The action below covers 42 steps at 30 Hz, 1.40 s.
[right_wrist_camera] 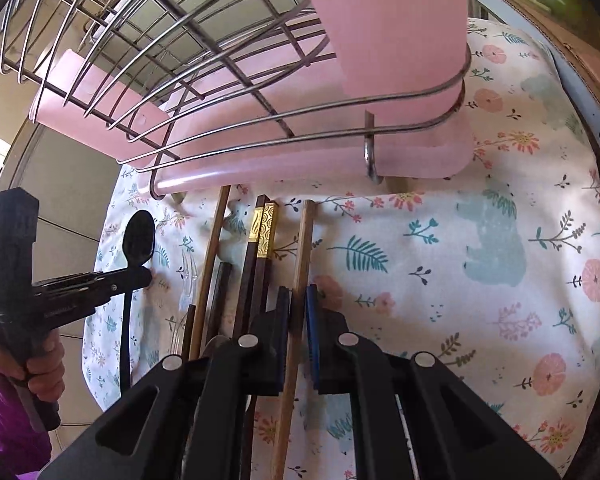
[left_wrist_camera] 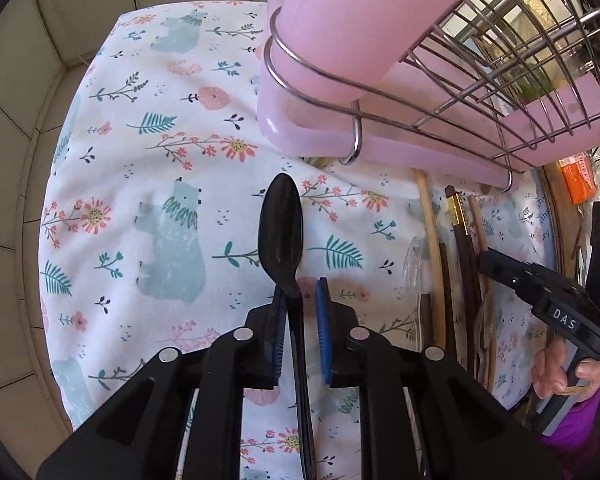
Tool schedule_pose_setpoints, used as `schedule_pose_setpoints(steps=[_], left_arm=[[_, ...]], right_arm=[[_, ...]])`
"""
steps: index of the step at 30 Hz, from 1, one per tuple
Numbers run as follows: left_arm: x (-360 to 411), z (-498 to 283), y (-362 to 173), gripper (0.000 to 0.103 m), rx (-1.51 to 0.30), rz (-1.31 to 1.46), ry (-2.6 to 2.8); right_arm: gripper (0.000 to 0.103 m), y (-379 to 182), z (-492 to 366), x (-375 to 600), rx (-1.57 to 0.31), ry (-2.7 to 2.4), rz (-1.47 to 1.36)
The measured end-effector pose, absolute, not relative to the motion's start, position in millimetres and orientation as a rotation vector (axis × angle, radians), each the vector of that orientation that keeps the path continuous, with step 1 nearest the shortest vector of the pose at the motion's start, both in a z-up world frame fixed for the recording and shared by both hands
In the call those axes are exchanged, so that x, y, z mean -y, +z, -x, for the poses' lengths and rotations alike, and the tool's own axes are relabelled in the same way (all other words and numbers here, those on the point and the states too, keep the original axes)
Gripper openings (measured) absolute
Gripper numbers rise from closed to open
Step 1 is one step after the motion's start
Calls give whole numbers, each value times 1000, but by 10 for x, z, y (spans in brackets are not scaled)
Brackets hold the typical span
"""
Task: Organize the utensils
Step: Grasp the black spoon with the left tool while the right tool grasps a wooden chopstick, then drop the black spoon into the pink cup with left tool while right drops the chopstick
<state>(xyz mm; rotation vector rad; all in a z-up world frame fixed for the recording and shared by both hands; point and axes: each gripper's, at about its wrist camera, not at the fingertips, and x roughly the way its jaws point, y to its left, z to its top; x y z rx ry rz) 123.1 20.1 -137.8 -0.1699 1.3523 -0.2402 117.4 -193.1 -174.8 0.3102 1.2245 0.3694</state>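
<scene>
A black plastic spoon (left_wrist_camera: 281,232) lies between the blue pads of my left gripper (left_wrist_camera: 300,292), bowl forward, over the floral cloth; the jaws stand a little apart around its handle, touching on the left pad. The spoon also shows in the right wrist view (right_wrist_camera: 139,238). My right gripper (right_wrist_camera: 298,300) straddles a light wooden chopstick (right_wrist_camera: 302,264), jaws slightly apart around it. Several more chopsticks, dark ones with gold bands (right_wrist_camera: 265,232) and wooden ones (right_wrist_camera: 214,248), lie side by side to its left. A wire rack with a pink tray (right_wrist_camera: 260,152) stands just beyond.
The floral cloth (left_wrist_camera: 148,160) covers a round table; tiled floor lies beyond its left edge. A clear plastic utensil (right_wrist_camera: 188,276) lies among the chopsticks. A pink holder (left_wrist_camera: 340,20) hangs on the rack's corner. An orange packet (left_wrist_camera: 578,178) sits at the far right.
</scene>
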Motion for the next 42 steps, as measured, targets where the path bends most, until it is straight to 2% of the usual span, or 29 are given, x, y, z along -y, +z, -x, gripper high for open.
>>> schedule_pose_setpoints(steps=[2, 5, 10, 18, 26, 34, 42], left_arm=[[-199, -1226, -1362, 14, -1345, 171, -246], [-211, -1170, -1306, 3, -1320, 180, -254], [-339, -930, -1002, 3, -1223, 201, -285], [-467, -493, 41, 3, -853, 231, -323], [-456, -718, 1034, 3, -434, 278, -291], [-323, -1264, 1160, 3, -271, 298, -218], [-244, -1505, 889, 3, -175, 215, -131]], right_arm=[[7, -1711, -1117, 1977, -1204, 374, -316], [7, -1573, -967, 2054, -1166, 382, -319], [7, -1301, -717, 2173, -1081, 400, -322], [7, -279, -337, 2464, -746, 443, -322], [7, 783, -480, 2697, -311, 384, -337], [7, 1148, -837, 2754, -60, 237, -296], [7, 915, -1334, 2748, 23, 142, -228]])
